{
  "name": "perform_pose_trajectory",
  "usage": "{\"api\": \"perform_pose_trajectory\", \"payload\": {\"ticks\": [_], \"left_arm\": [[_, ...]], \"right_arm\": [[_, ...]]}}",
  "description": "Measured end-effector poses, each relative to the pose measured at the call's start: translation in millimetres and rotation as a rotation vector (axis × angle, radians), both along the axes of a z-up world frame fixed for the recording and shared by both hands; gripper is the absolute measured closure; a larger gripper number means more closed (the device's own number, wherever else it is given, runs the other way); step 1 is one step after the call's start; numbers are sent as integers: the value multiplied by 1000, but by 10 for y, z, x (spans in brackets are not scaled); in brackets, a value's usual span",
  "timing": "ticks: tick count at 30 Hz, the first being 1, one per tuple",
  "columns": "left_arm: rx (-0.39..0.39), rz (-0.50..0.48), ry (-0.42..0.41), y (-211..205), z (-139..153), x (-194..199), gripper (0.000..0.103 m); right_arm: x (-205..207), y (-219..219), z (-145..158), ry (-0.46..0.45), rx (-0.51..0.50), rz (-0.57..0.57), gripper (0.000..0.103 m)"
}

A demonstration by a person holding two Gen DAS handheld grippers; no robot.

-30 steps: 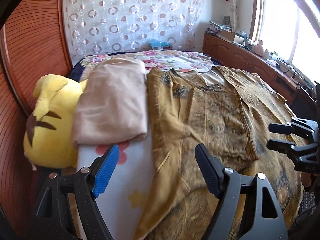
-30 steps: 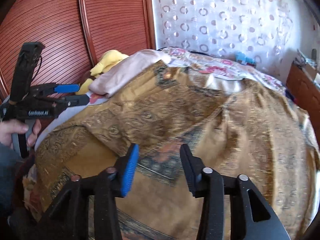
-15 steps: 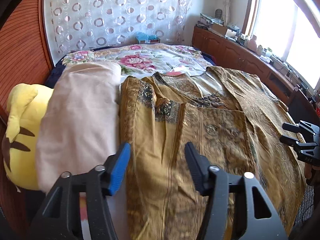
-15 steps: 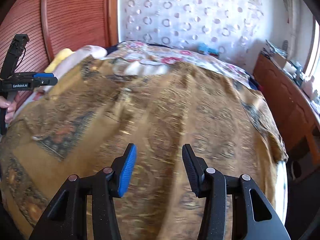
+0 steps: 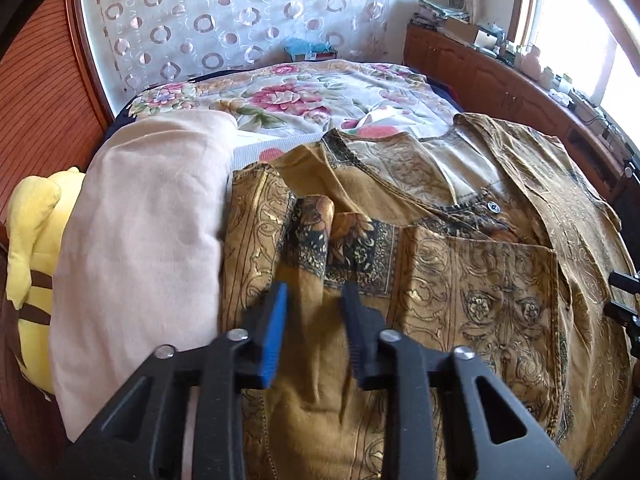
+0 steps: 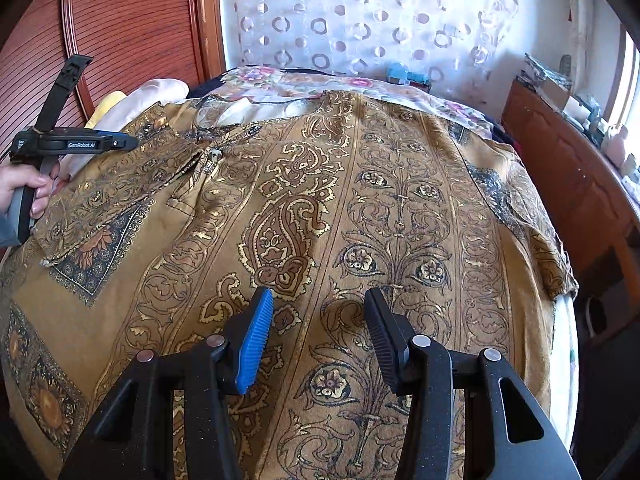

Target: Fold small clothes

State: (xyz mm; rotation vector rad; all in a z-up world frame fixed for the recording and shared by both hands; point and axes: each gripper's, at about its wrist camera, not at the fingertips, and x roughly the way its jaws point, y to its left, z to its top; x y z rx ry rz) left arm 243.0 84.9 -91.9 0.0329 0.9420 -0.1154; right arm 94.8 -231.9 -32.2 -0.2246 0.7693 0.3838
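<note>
A mustard-gold patterned garment (image 5: 460, 280) lies spread on the bed, its sleeve folded in toward the body; it fills the right wrist view (image 6: 320, 216). My left gripper (image 5: 314, 300) hovers low over the folded sleeve near the garment's left edge, jaws narrowed but still apart, with a ridge of cloth between them. It shows from the side in the right wrist view (image 6: 120, 142). My right gripper (image 6: 318, 312) is open and empty above the middle of the garment; its tips show at the right edge of the left wrist view (image 5: 624, 296).
A folded beige cloth (image 5: 140, 248) lies left of the garment, beside a yellow plush toy (image 5: 28, 256). A floral bedspread (image 5: 288, 96) covers the far bed. A wooden cabinet (image 5: 500, 80) runs along the right; wooden panels (image 6: 132, 24) stand on the left.
My left gripper has moved forward and down onto the folded sleeve and its jaws have narrowed. My right gripper has swung right over the garment's body and stays open.
</note>
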Motion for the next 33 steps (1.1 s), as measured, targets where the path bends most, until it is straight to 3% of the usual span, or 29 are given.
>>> {"api": "perform_pose_trajectory", "payload": {"ticks": [1, 5, 13, 17, 27, 28, 33], "left_arm": [[6, 0, 0, 6, 3, -2, 91], [16, -4, -4, 39, 16, -5, 101], [6, 42, -175, 283, 543, -244, 101], [26, 93, -208, 509, 734, -236, 101], [3, 159, -182, 821, 560, -211, 101], [0, 161, -187, 816, 565, -247, 100], [-45, 128, -238, 711, 675, -478, 72]], "right_arm": [[2, 0, 0, 1, 1, 0, 54], [47, -12, -14, 2, 4, 1, 54], [240, -15, -70, 5, 7, 1, 53], [230, -12, -67, 4, 7, 1, 53], [228, -14, -66, 4, 6, 1, 53], [229, -13, -66, 5, 6, 1, 53], [228, -14, -66, 5, 6, 1, 53]]}}
